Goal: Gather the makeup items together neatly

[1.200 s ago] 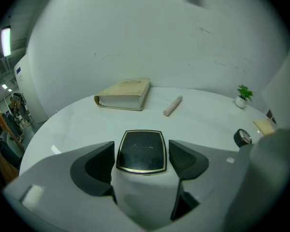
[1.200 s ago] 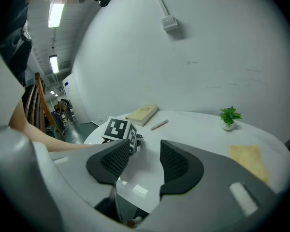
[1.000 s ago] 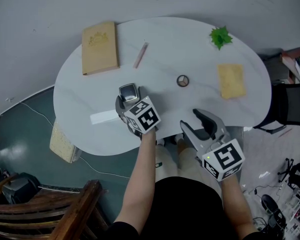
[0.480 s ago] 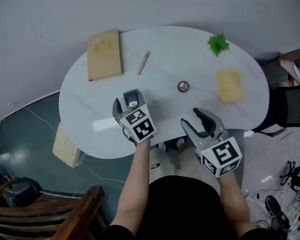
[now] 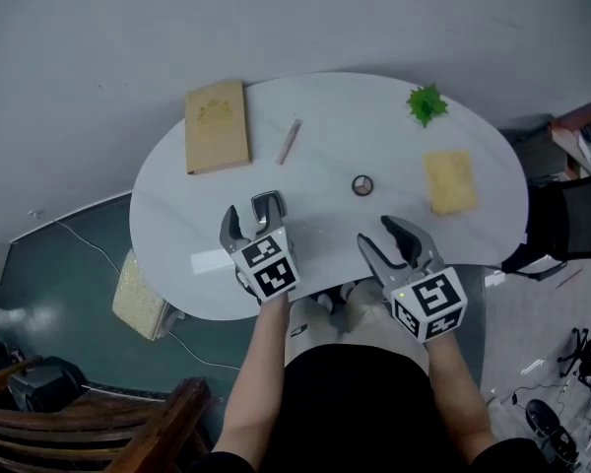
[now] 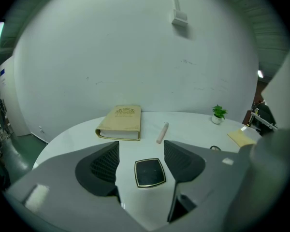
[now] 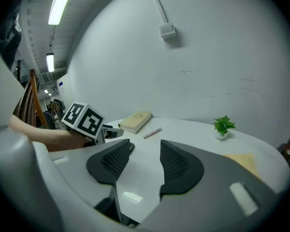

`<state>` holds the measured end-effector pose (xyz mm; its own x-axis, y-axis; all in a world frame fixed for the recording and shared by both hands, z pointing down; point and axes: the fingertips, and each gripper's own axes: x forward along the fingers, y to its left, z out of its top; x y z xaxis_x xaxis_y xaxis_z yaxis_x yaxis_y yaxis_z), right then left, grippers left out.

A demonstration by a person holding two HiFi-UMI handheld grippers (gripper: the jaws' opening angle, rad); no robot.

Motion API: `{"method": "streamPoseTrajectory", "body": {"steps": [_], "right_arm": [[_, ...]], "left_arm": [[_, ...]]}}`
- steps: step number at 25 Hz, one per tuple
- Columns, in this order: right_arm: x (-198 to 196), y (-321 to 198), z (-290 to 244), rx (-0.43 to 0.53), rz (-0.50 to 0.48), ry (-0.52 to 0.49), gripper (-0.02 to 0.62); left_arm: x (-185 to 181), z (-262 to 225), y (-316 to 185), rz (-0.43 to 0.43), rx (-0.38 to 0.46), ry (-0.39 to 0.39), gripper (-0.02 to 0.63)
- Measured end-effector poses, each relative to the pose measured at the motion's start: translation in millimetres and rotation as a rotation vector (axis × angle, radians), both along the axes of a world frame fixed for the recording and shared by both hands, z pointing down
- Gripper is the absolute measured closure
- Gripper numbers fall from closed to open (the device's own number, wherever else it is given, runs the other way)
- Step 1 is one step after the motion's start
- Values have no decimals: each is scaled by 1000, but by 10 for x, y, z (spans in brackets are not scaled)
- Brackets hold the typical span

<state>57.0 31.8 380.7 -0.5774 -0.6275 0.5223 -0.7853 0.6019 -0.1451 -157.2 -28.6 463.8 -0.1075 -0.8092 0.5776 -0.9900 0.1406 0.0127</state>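
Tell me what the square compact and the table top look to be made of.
Compact: probably hard plastic. The dark face is smooth and glossy, and the thin gold-coloured rim may be metal or just metallic trim. Table top: white with faint grey veins and a slight sheen, so polished marble or a marble-look slab. The look alone does not show which.

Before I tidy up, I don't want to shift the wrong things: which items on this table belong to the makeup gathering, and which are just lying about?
Belongs to the job, as far as looks go: square compact, pink stick, small round case.
Just lying about: tan book, potted plant, yellow pad.
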Motion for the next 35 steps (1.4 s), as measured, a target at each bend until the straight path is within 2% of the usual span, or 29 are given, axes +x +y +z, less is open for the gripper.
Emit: {"method": "streamPoseTrajectory", "body": {"steps": [6, 13, 22, 26, 35], "right_arm": [[7, -160, 112, 2, -19, 23, 403], [139, -457, 351, -22, -42, 69, 403], [210, -770, 835, -78, -118, 143, 403], [190, -813, 1054, -122, -167, 181, 403], [210, -897, 1450, -160, -214, 243, 394]], "left_arm": [[72, -175, 54, 67, 21, -5, 359], [241, -308, 104, 147, 17, 17, 360], [375, -429, 112, 162, 24, 20, 360], [445, -351, 141, 171, 22, 23, 360], [597, -185, 275, 170, -11, 24, 360]]}}
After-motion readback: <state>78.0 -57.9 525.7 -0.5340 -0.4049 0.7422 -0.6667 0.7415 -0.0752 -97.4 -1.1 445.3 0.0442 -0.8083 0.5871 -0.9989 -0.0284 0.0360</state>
